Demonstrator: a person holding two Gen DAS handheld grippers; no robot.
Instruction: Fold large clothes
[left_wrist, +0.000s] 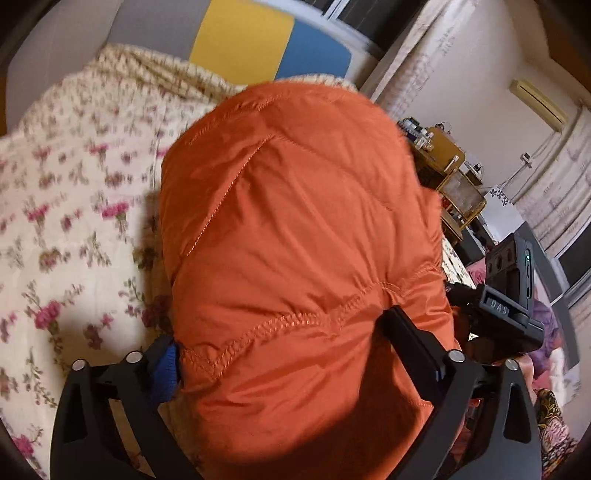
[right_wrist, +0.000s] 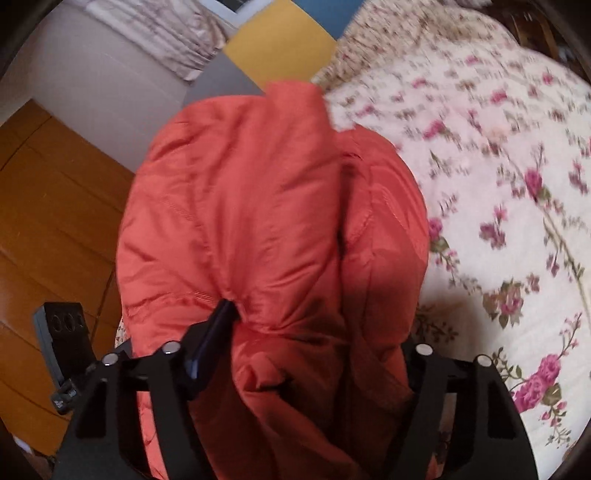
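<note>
Now both grippers, left gripper (left_wrist: 288, 354) and right gripper (right_wrist: 314, 332), clench bunched orange jacket (left_wrist: 295, 221) above the bed (left_wrist: 66, 206); keep both grips level while lowering.

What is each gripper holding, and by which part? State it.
Both hold the orange jacket. The left gripper clamps a thick bundle at a stitched seam; the right gripper pinches bunched fabric. Which part of the garment cannot be told.

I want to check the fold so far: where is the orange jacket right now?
The orange jacket fills the middle of both wrist views, bunched between the jaws of the left gripper and the right gripper, over the floral bedspread.
</note>
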